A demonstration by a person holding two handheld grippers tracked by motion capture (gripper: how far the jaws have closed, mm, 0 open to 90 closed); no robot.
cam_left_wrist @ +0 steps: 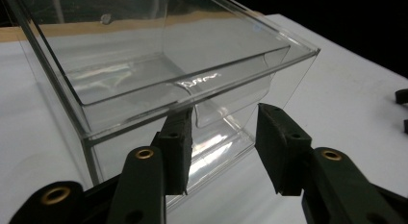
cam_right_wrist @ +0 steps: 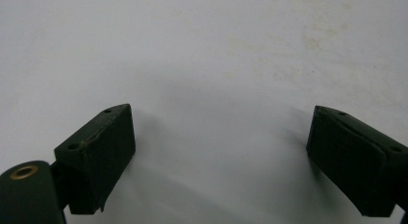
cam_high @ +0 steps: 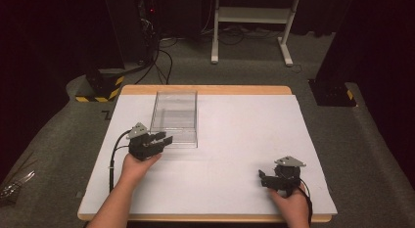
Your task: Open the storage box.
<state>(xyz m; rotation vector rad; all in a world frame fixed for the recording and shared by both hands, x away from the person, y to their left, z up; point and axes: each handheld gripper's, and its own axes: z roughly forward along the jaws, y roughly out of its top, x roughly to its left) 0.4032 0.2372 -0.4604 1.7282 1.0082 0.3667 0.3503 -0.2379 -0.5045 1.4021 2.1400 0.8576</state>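
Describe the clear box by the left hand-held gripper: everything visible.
The clear box is a rectangular case of transparent plastic, with an inner drawer-like tray visible in the left gripper view. It looks empty. It sits flat on the white table, left of centre, long side running away from the person. The left hand-held gripper is open at its near end; contact is unclear.

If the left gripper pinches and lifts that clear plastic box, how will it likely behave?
The clear plastic box looks rigid and thin-walled, so probably light. Its glossy walls may slip between the left gripper pads. It sits flat with straight sides on the table, so pushed it should slide, not roll.
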